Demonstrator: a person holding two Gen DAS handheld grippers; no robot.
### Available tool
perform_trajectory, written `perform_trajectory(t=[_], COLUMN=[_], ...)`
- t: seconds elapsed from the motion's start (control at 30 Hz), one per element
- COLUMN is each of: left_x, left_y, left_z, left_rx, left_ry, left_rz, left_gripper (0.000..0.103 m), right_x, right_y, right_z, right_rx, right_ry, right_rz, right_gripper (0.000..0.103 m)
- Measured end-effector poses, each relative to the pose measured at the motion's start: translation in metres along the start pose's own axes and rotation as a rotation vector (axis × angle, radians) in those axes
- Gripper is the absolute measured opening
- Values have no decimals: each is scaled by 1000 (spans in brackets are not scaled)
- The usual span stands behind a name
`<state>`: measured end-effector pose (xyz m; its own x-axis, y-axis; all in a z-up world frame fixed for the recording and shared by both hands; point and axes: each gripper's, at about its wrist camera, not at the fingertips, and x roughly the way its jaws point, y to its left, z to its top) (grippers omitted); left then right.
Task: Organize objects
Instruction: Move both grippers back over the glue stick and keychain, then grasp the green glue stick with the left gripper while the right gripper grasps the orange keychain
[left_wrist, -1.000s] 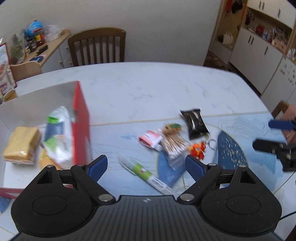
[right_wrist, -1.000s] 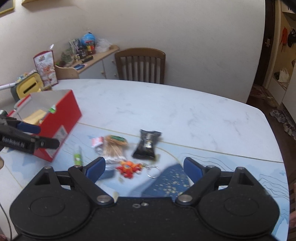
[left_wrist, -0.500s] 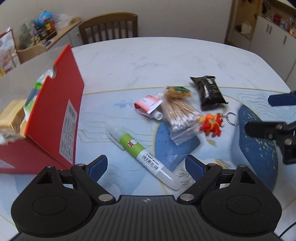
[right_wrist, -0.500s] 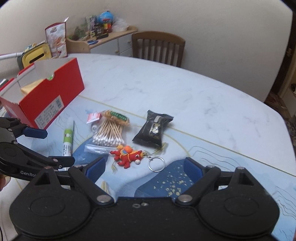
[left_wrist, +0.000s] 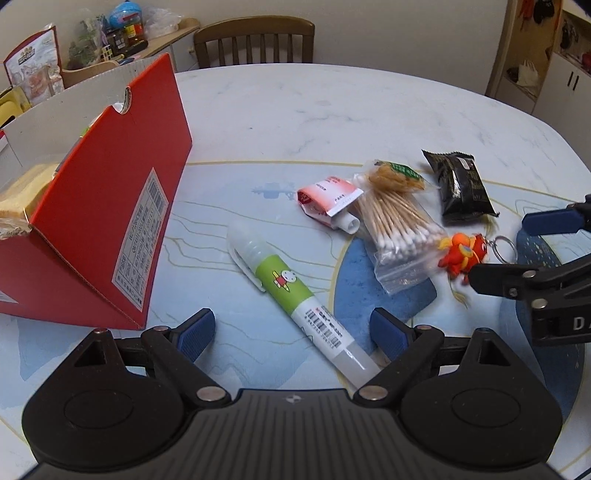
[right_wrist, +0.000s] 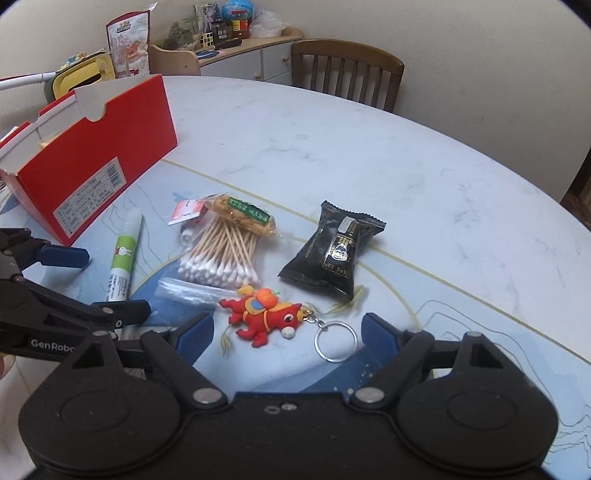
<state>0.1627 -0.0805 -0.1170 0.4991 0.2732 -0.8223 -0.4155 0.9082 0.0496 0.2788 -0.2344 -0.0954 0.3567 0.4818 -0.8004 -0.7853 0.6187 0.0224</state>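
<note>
A green-and-white glue stick (left_wrist: 291, 291) lies on the table between the fingers of my left gripper (left_wrist: 291, 332), which is open just above it. My right gripper (right_wrist: 288, 334) hangs over a red horse keychain (right_wrist: 264, 317). Its jaws are closing, with the keychain between them and the pads clear of it. Behind lie a bag of cotton swabs (right_wrist: 221, 254), a black packet (right_wrist: 332, 251), a green-labelled snack (right_wrist: 240, 216) and a small red-and-white tube (left_wrist: 325, 199). An open red box (left_wrist: 92, 221) with items inside stands at the left.
The marble-patterned table (left_wrist: 332, 110) stretches bare behind the objects. A wooden chair (left_wrist: 255, 40) stands at its far edge. A cluttered sideboard (right_wrist: 229, 40) is at the back left, and cupboards (left_wrist: 554, 74) at the right. The two grippers are close together.
Both grippers have come down toward the table and tilted further down. The glue stick now lies between the left fingers and the keychain between the right fingers, whose jaws have narrowed slightly.
</note>
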Motion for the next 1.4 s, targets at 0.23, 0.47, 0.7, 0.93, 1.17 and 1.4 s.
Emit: perform_trajectory(t=[0.23, 0.47, 0.7, 0.93, 1.17, 1.4], left_x=[3, 3, 3, 1, -10, -28], left_y=[2, 2, -2, 0, 7, 19], left_z=[5, 12, 16, 16, 11, 1], left_rx=[-21, -14, 36, 41, 35, 29], left_ry=[-13, -21, -13, -2, 3, 4], left_rz=[-5, -12, -35, -68, -142, -203], left_gripper=[82, 49, 30, 17, 17, 17], right_x=[11, 17, 17, 8, -19, -35], right_y=[3, 7, 9, 8, 8, 11], right_z=[3, 6, 4, -1, -6, -13], right_rx=[-25, -36, -26, 2, 34, 60], right_ry=[17, 26, 26, 17, -9, 14], right_rz=[10, 26, 25, 3, -2, -8], right_gripper=[67, 56, 50, 49, 36, 9])
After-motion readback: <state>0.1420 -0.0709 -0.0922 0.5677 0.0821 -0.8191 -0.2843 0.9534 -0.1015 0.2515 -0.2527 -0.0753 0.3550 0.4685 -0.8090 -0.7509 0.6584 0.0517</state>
